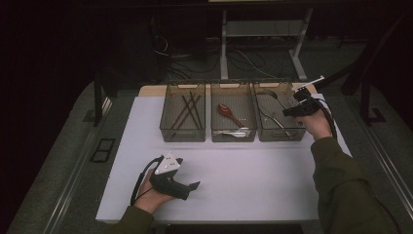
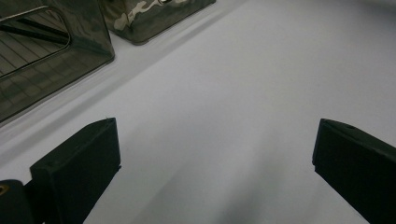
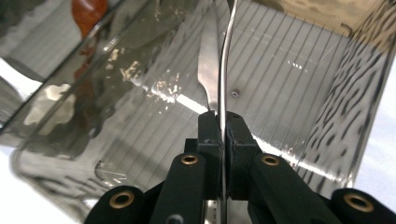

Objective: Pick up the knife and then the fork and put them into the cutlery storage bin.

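Dark floor and cables lie behind a white desk [image 1: 234,185] with three smoky clear bins in a row at its far side. Left bin [image 1: 183,112] holds dark sticks, the middle bin [image 1: 234,113] a red spoon [image 1: 229,113] and some metal cutlery, and the right bin [image 1: 277,112] more metal pieces.

Near the front edge, the left tongs [image 1: 195,186] rest low over bare desk, jaws spread wide with nothing between them.

At the right, the right tongs [image 3: 223,122] hang over the right bin, jaws pinched narrow on a thin metal utensil [image 3: 219,74]. It stands edge-on between the pads, and its blade-like end points down into the bin; whether it is a knife or a fork handle I cannot tell.

Judging by its look, the utensil is light, stiff and slick, so it could pivot or slip in a pinch. A hold across its flat faces near the middle of the handle should steady it best.
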`<state>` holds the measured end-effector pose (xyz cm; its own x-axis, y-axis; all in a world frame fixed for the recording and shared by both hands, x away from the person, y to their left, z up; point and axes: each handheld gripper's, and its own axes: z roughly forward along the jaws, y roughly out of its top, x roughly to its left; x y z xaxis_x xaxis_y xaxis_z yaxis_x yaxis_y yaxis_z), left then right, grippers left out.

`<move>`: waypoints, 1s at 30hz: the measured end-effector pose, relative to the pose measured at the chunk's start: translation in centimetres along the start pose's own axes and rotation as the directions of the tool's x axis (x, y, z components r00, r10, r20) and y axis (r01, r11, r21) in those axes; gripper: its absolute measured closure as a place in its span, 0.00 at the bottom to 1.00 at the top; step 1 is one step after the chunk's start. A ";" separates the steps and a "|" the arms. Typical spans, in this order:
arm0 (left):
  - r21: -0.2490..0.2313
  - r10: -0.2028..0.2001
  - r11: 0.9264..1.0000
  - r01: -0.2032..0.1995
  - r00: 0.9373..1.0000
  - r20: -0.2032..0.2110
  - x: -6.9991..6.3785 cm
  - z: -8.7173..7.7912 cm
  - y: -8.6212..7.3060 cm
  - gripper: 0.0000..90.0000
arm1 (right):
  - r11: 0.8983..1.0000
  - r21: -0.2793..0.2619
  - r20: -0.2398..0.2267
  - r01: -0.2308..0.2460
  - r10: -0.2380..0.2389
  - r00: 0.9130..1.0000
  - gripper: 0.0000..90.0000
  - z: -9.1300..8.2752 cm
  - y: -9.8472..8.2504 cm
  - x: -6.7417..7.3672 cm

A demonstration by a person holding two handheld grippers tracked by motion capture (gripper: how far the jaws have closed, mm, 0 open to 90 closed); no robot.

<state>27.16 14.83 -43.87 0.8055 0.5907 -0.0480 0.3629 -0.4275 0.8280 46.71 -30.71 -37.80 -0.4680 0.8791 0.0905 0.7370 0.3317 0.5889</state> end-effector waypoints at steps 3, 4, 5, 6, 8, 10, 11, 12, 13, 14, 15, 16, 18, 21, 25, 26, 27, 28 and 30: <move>-0.001 -0.003 1.000 0.003 1.000 0.001 0.0 0.0 0.0 0.00 | 0.999 0.034 0.012 -0.005 0.005 1.000 0.95 0.8 0.2 0.0; -0.001 -0.004 1.000 0.004 1.000 0.001 0.0 0.0 0.0 0.00 | 0.999 0.050 0.017 -0.010 0.009 1.000 0.95 1.2 0.3 0.0; -0.001 -0.003 1.000 0.003 1.000 0.001 0.0 0.0 0.0 0.00 | 0.998 0.058 0.021 -0.008 0.006 1.000 0.95 1.4 0.3 0.0; 0.001 0.000 1.000 0.000 1.000 0.002 0.0 0.0 0.0 0.00 | 0.997 0.072 0.025 -0.004 0.003 1.000 0.95 1.6 0.3 0.0; 0.000 -0.001 1.000 0.001 1.000 0.004 0.0 0.0 0.0 0.00 | 0.995 0.097 0.041 -0.002 -0.002 0.999 0.95 2.0 0.3 0.1; 0.004 0.002 1.000 -0.002 1.000 0.006 0.0 0.0 0.0 0.00 | 0.993 0.121 0.051 0.000 -0.006 0.999 0.95 2.4 0.3 0.1; 0.005 0.002 1.000 -0.002 1.000 0.006 0.0 0.0 0.0 0.00 | 0.991 0.134 0.053 -0.003 -0.004 0.999 0.95 2.5 0.3 0.1; 0.005 0.002 1.000 -0.002 1.000 0.008 0.0 0.0 0.0 0.00 | 0.990 0.141 0.056 0.001 -0.009 0.998 0.95 2.6 0.3 0.1; 0.004 0.001 1.000 -0.001 1.000 0.008 0.0 0.0 0.0 0.00 | 0.989 0.147 0.059 0.003 -0.012 0.998 0.95 2.7 0.2 0.1; 0.005 0.001 1.000 -0.001 1.000 0.008 0.0 0.0 0.0 0.00 | 0.989 0.150 0.057 0.006 -0.015 0.998 0.94 2.8 0.2 0.1; 0.007 0.001 1.000 -0.001 1.000 0.009 0.0 0.0 0.0 0.00 | 0.989 0.148 0.057 0.007 -0.015 0.998 0.92 2.8 0.2 0.1; 0.008 0.003 1.000 -0.003 1.000 0.009 0.0 0.0 0.0 0.00 | 0.989 0.145 0.057 0.006 -0.014 0.998 0.91 2.7 0.2 0.2; 0.008 0.003 1.000 -0.003 1.000 0.011 0.0 0.1 0.0 0.00 | 0.990 0.138 0.061 0.009 -0.018 0.998 0.91 2.6 0.2 0.2; 0.005 0.001 1.000 -0.001 1.000 0.012 -0.1 0.1 0.0 0.00 | 0.992 0.123 0.057 0.001 -0.008 0.998 0.86 2.4 0.2 0.0; 0.006 0.002 1.000 -0.002 1.000 0.012 -0.1 0.1 0.0 0.00 | 0.997 0.081 0.040 -0.017 0.013 0.999 0.67 2.0 0.2 -0.2; 0.007 0.003 1.000 -0.003 1.000 0.012 0.0 0.1 0.0 0.00 | 0.997 0.066 0.024 -0.028 0.027 0.999 0.63 1.8 0.2 -0.2; 0.007 0.003 1.000 -0.003 1.000 0.012 0.0 0.1 0.0 0.00 | 0.998 0.056 0.010 -0.039 0.038 0.999 0.60 1.7 0.2 -0.3; 0.007 0.004 1.000 -0.004 1.000 0.012 0.0 0.0 0.0 0.00 | 0.998 0.049 0.006 -0.041 0.040 0.999 0.57 1.5 0.2 -0.3; 0.005 0.004 1.000 -0.004 1.000 0.013 0.0 0.0 0.0 0.00 | 0.999 0.031 0.003 -0.043 0.043 0.999 0.52 1.2 0.1 -0.3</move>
<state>27.16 14.82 -43.88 0.8129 0.5801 -0.0524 0.3621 -0.4329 0.8255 47.51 -30.52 -38.70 -0.4347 0.8934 0.1133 0.7709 0.3041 0.5597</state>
